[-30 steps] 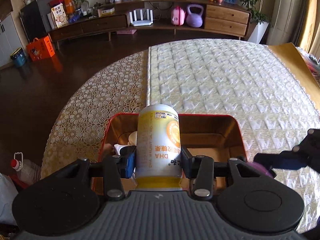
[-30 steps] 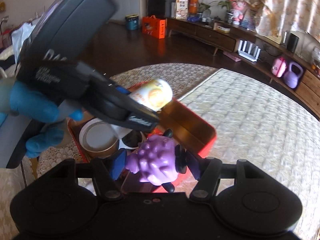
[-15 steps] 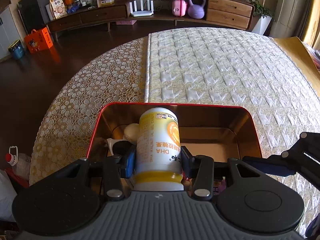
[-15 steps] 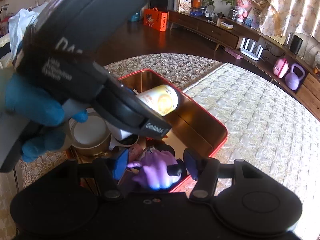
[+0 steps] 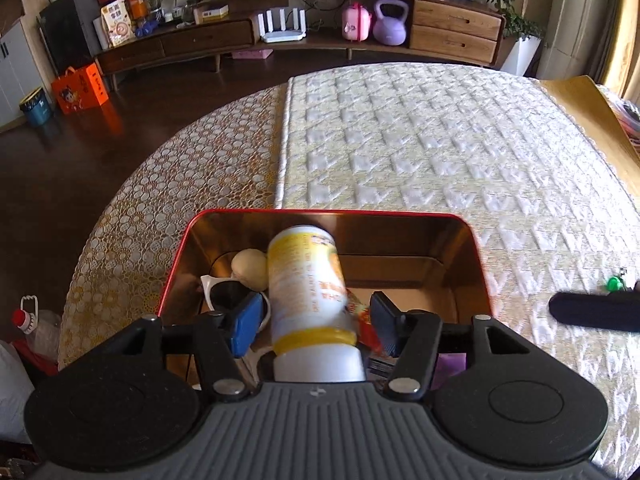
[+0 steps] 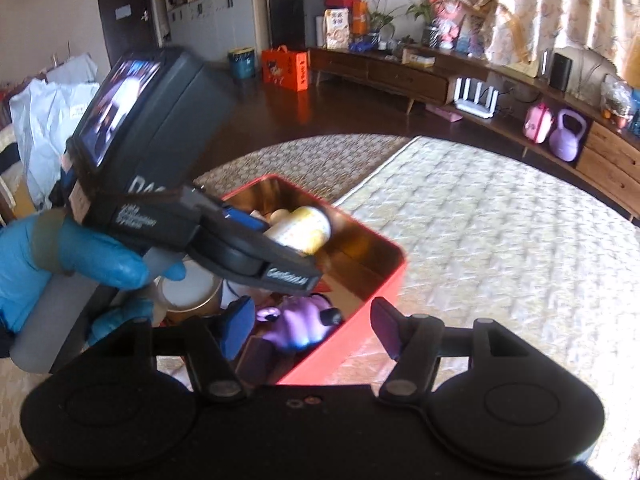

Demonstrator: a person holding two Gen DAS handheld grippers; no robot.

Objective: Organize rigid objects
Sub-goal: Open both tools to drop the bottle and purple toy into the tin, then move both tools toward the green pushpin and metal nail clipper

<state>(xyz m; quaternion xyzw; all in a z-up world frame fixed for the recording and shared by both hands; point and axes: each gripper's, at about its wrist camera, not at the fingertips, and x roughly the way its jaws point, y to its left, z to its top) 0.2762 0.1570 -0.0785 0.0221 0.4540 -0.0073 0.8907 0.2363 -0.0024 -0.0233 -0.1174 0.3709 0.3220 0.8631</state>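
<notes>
A red tin box (image 5: 176,276) with a gold inside stands on the table in front of me. A yellow and white can (image 5: 308,292) leans inside it between the fingers of my left gripper (image 5: 316,322), whose jaws are opening, and both pads stand clear of the can. In the right wrist view a purple knobbly toy (image 6: 298,322) lies in the tin's near corner. My right gripper (image 6: 312,328) hangs over it with jaws opening and nothing gripped. A blue-gloved hand (image 6: 80,256) holds the left gripper.
White-framed sunglasses (image 5: 224,292), a cream ball (image 5: 250,268) and a gold-rimmed round lid (image 6: 192,292) also lie in the tin. A small green thing (image 5: 614,282) sits on the quilted cloth (image 5: 420,152) at the right. Dark floor (image 5: 80,168) drops off on the left.
The left jaws have parted from the can, which now tips inside the tin. The right gripper has let the purple toy down into the tin and drawn back from it.
</notes>
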